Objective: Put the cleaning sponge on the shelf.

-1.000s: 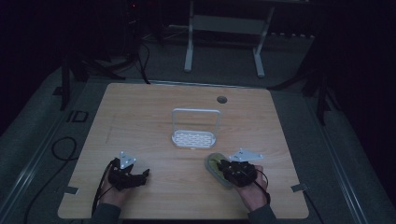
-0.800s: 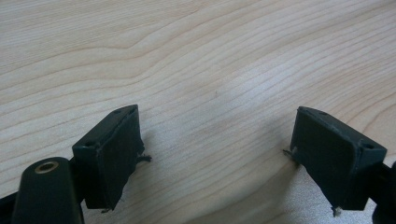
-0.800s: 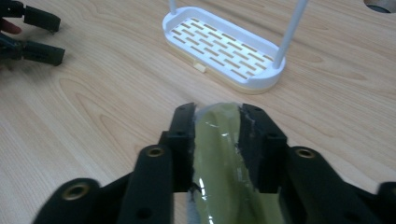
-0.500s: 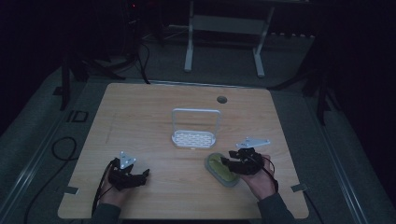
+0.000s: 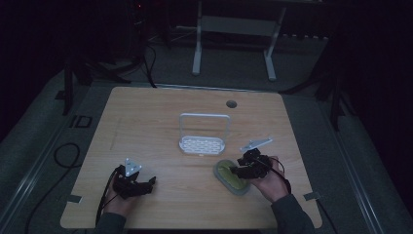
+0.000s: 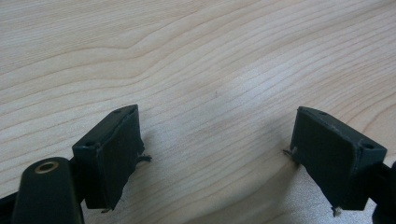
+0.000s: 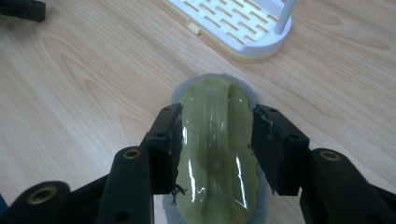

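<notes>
Right gripper angled low over olive scrub brush lying near white rack; jaws just opened wide, straddling brush handle; pad contact unclear. Left gripper rests low over table, jaws apart, empty. Brush's near end cut off.

Scrubber lies flat on the wood, lower centre of the right gripper view: glossy olive-green oval handle with a raised ridge down its length, grey pad edging beneath. In the high view it sits lower right of centre.
</notes>
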Tool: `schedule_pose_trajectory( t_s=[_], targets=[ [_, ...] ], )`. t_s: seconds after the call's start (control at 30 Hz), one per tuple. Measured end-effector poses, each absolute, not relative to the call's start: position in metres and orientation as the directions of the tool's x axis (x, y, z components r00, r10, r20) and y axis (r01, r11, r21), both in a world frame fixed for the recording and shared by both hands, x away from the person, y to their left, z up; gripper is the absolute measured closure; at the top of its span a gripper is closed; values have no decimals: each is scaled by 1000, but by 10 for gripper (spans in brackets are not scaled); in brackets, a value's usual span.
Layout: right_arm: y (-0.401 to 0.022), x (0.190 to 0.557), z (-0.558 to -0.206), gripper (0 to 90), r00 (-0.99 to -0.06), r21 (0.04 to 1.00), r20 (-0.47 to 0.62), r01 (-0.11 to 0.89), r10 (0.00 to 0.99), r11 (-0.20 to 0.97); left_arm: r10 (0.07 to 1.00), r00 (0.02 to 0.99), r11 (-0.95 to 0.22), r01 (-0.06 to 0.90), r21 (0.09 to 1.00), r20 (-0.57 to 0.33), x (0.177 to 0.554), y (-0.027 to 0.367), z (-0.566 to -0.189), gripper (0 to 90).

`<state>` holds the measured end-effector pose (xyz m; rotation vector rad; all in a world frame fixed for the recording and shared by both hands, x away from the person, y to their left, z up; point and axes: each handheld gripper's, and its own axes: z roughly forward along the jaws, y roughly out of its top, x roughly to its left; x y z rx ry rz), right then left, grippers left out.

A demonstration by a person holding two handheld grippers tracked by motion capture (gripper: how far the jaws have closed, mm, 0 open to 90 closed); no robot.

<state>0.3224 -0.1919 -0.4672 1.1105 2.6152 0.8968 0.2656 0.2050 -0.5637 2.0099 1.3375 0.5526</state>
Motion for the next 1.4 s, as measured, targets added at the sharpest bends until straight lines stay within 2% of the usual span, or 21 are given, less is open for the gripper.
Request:
schedule_pose_trajectory(
  t_s=[0.53,1.4],
  targets=[
    [-186,333,-469,537,-710,504,106,642,697,577,920,391,-268,645,715,-8,266,205,-564,166],
    [-174,345,-472,544,-749,354,89,640,656,682,920,391,-267,646,715,-9,266,205,-564,166]
  ],
)
